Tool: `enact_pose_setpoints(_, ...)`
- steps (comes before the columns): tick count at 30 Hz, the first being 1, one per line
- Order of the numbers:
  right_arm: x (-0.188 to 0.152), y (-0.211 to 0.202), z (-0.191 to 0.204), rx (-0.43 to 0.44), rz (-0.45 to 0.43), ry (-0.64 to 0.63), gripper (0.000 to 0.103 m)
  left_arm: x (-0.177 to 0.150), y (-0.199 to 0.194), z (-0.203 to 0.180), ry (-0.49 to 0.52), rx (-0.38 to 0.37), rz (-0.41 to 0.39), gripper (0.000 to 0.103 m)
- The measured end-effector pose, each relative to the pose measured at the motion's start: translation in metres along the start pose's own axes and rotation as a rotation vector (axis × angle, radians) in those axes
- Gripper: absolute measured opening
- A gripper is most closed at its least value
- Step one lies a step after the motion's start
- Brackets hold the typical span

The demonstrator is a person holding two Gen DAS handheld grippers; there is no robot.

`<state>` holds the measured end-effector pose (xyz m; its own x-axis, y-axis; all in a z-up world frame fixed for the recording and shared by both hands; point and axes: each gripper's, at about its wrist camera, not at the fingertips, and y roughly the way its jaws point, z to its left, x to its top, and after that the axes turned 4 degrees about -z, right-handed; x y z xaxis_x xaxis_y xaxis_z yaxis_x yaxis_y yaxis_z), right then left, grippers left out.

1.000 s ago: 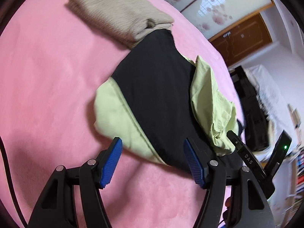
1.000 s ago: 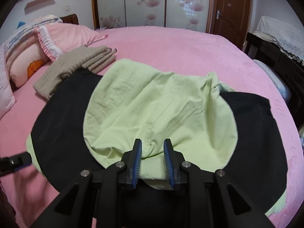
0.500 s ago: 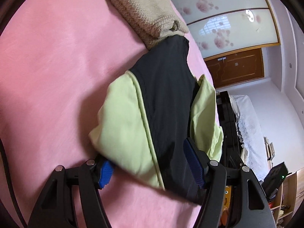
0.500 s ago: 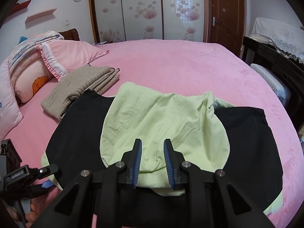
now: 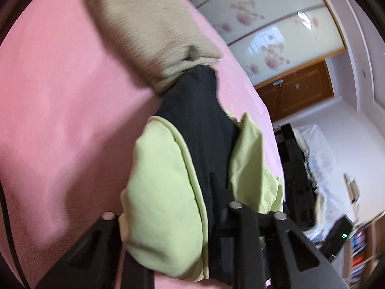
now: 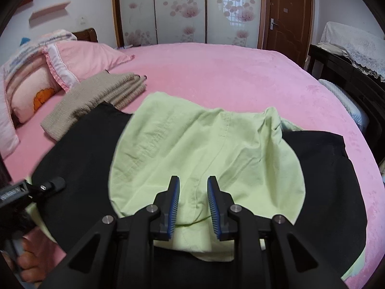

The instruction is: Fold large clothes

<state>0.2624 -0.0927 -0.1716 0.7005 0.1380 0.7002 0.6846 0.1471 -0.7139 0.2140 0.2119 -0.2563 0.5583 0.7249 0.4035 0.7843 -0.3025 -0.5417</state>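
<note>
A black and light-green garment lies spread on the pink bed. My right gripper sits at its near edge, pads pinching a raised fold of the green fabric. In the left wrist view the same garment runs away from me. My left gripper is closing on its green-and-black corner. The bunched cloth fills the gap and hides the blue pads. The right wrist view shows the left gripper at the garment's left corner, with a person's hand holding it.
A folded beige knit lies beyond the garment's far left end, touching the black cloth. Pillows sit at the head of the bed. Dark furniture with a lace cover stands along the right side.
My left gripper moved forward onto the garment's corner, and its jaws went from wide open to closed around the cloth. The right gripper kept its hold on the green fold.
</note>
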Motion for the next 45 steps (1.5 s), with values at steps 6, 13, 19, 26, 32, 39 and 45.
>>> enact_pose_setpoints(6,-0.026,0.021,-0.007,0.032,0.062,0.041,0.023,-0.011,-0.017,-0.081,0.291,0.000,-0.102,0.012)
enact_pose_setpoints(13,-0.036,0.019,-0.034,0.141,0.048,0.196,0.024,-0.038,-0.017,-0.166,0.517,-0.113,-0.126,0.012)
enact_pose_setpoints(19,-0.048,0.013,-0.072,0.278,0.050,0.384,0.024,-0.071,-0.004,-0.229,0.647,-0.246,-0.084,0.012)
enact_pose_setpoints(26,-0.075,-0.004,-0.125,0.408,0.086,0.572,0.023,-0.137,0.025,-0.290,0.769,-0.345,0.039,0.012)
enact_pose_setpoints(32,-0.120,-0.011,-0.156,0.477,0.151,0.770,0.016,-0.188,0.066,-0.316,0.801,-0.380,0.183,0.012)
enact_pose_setpoints(39,-0.153,-0.057,-0.199,0.378,0.160,0.765,0.007,-0.213,0.089,-0.312,0.789,-0.353,0.256,0.012)
enact_pose_setpoints(45,-0.146,-0.099,-0.230,0.192,0.122,0.649,0.014,-0.250,0.107,-0.315,0.854,-0.314,0.301,0.012)
